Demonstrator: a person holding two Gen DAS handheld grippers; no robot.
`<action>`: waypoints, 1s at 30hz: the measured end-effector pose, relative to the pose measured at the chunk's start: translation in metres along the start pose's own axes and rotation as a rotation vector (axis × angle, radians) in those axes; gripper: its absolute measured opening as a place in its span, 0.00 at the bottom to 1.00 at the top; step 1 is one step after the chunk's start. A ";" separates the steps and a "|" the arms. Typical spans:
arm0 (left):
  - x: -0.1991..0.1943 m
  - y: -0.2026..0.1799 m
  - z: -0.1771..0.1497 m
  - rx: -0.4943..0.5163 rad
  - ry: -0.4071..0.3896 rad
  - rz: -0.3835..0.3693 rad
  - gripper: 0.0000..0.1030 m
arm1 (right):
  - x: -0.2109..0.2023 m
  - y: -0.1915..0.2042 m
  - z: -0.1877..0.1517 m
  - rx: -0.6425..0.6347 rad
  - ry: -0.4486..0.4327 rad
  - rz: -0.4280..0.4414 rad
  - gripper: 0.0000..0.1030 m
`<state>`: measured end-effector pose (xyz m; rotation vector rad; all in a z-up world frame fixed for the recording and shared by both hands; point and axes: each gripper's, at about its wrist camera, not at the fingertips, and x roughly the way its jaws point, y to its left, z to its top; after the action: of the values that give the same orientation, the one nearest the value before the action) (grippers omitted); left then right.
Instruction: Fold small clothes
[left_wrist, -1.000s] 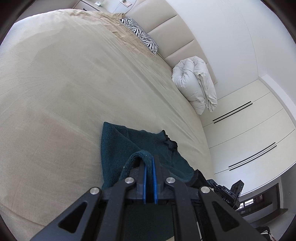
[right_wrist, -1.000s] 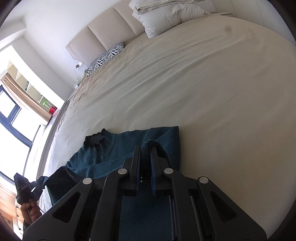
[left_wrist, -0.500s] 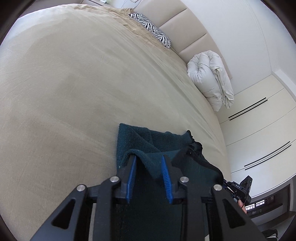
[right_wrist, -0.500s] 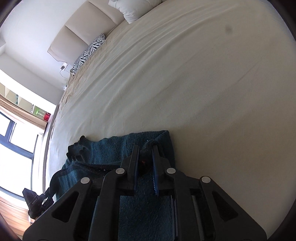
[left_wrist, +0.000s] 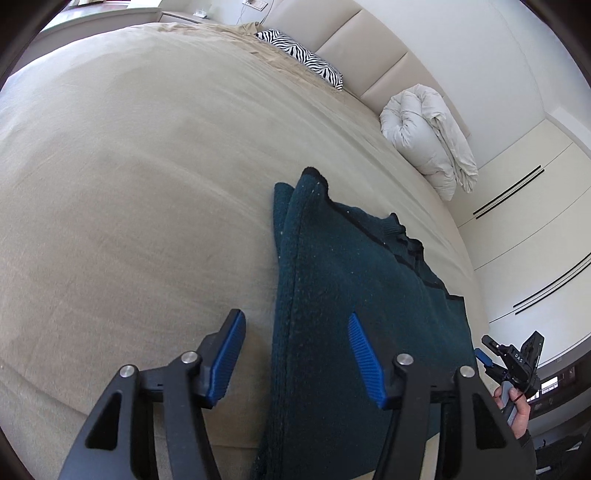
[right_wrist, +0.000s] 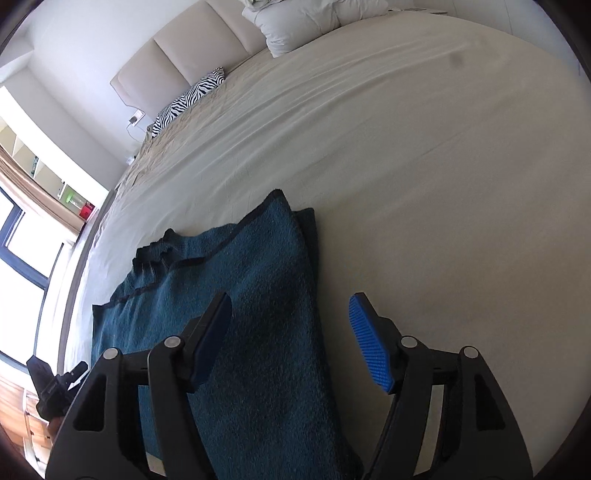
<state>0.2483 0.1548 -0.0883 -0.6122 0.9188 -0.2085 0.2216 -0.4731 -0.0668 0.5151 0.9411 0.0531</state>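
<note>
**Left wrist and right wrist views: both grips letting go over a half-folded garment**

Left wrist view first: your left gripper (left_wrist: 295, 354) has its fingers (left_wrist: 229, 354) spread and still parting, pinching nothing; the folded edge of the teal knit garment (left_wrist: 351, 295) lies between them, untouched. Your right gripper (right_wrist: 291, 343) is likewise widening, pads clear of the cloth, with the garment's other side edge running between them.

The garment lies flat on the bed (left_wrist: 129, 184), near its foot, well apart from the bedding at the headboard. One layer appears laid over another, so you seem to have one fold down; further folds and a final smoothing are probably left.

Count: one garment, two grippers, one zebra-print pillow (left_wrist: 299, 55), one rolled white duvet (left_wrist: 428, 133).
</note>
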 end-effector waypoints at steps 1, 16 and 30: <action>-0.001 -0.002 -0.003 0.013 0.000 0.008 0.59 | -0.001 0.004 -0.010 -0.020 0.013 -0.017 0.64; -0.012 -0.014 -0.035 0.113 0.017 0.105 0.21 | -0.034 -0.002 -0.079 -0.119 -0.001 -0.145 0.24; -0.017 -0.018 -0.045 0.157 0.018 0.150 0.14 | -0.052 0.002 -0.089 -0.174 -0.030 -0.213 0.05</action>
<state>0.2039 0.1293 -0.0868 -0.3954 0.9513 -0.1499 0.1214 -0.4498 -0.0690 0.2525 0.9479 -0.0641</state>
